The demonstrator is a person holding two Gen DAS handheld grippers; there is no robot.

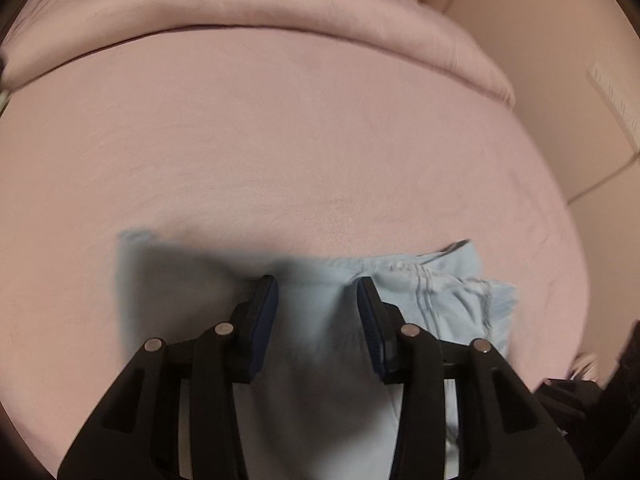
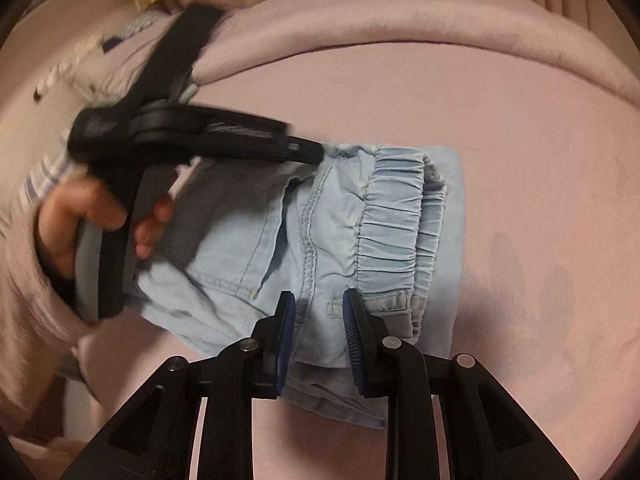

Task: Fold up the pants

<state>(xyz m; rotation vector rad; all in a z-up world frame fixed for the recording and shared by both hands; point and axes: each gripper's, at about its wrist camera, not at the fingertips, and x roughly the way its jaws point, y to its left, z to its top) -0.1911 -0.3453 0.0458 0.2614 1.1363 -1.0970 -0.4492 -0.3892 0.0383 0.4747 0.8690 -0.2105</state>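
Denim, pale blue, makes up the pants, which lie as a folded bundle on the pink sheet, directly under both grippers. The right gripper has its jaws standing apart with the near edge of the bundle between them, just beside the gathered waistband; the pads seem not yet pressed on the cloth. The left gripper hangs over the far side with its jaws spread wide and nothing held (in the right wrist view its tip appears to touch the top layer, but blur makes this uncertain).

I judge the risk is that a closing jaw catches only the top layer, so the fold would open when lifted. The thick waistband may also slip from the pads.

Beyond the grippers a rolled pink blanket borders the sheet. The person's hand and the left tool cover part of the bundle.
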